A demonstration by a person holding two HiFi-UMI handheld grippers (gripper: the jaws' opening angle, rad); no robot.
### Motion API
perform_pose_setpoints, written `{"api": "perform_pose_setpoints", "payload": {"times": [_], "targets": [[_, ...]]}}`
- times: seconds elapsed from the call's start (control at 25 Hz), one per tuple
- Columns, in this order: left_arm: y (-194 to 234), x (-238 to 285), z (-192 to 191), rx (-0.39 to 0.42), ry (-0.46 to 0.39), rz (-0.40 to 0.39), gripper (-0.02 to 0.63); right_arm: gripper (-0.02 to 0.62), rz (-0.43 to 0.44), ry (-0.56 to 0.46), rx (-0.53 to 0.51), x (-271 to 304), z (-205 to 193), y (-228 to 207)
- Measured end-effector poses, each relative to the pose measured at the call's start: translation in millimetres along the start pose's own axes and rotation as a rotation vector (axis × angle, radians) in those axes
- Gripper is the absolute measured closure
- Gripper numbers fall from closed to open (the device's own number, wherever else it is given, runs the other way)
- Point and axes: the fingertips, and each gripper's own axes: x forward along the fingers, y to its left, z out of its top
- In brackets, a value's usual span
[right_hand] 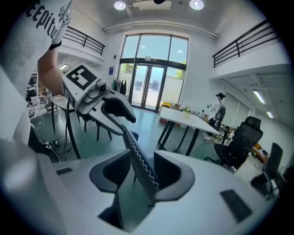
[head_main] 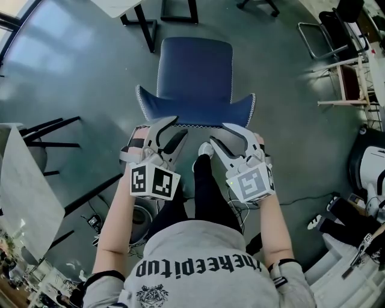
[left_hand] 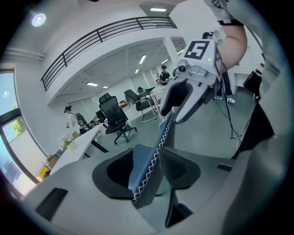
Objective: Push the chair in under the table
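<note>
— Chair point(head_main: 194, 66) first: where does it stand?

— On the grey-green floor point(head_main: 72, 78). It is blue, and I see it from above in my head view. Its seat points away from me. The white counter point(head_main: 117, 6) lies beyond the seat's front edge, a little to the left, and no part of the seat is under it.

— And your grippers?

— Both are at the chair's backrest point(head_main: 180, 111), on its top edge, the one with the white zigzag stitching point(left_hand: 154, 160). My left gripper point(head_main: 180, 125) is left of the backrest's middle and my right gripper point(head_main: 217, 133) is right of it. The two are near each other.

— Clamped?

— No. In the left gripper view the fingers point(left_hand: 117, 172) stand apart, with the stitched edge running up between them. Blue fabric lies close along one finger, but I cannot tell whether it touches. In the right gripper view the fingers point(right_hand: 174, 176) are apart as well, astride the same edge, with a clear gap on one side of it.

— Anything else at the chair?

— Each gripper view shows the other gripper farther along that edge. A shoe point(head_main: 204, 149) sits just behind the backrest, between the grippers.
</note>
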Motion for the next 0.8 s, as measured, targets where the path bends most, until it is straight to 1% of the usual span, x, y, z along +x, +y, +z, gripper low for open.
{"api": "perform_pose_setpoints", "payload": {"times": [0.12,0.28,0.36,0.48,0.56,0.8], "targets": [[-2,6,-10,0.04,0.037,-0.01,0.409,0.408,0.001,0.032,-0.035,5,-10,-3],[-5,12,-24,0.053,0.081,-0.025,0.4,0.39,-0.001,0.076,-0.073,12,-24,-6],[-6,15,-28,0.053,0.097,-0.032,0.399,0.39,-0.013,0.09,-0.095,14,-28,-9],[-7,21,-31,0.053,0.106,-0.032,0.399,0.388,-0.031,0.149,-0.132,18,-39,-16],[-6,26,-32,0.051,0.111,-0.032,0.399,0.388,-0.033,0.175,-0.133,19,-46,-21],[-2,28,-33,0.035,0.124,-0.016,0.402,0.413,-0.056,0.186,-0.139,22,-48,-26]]}}
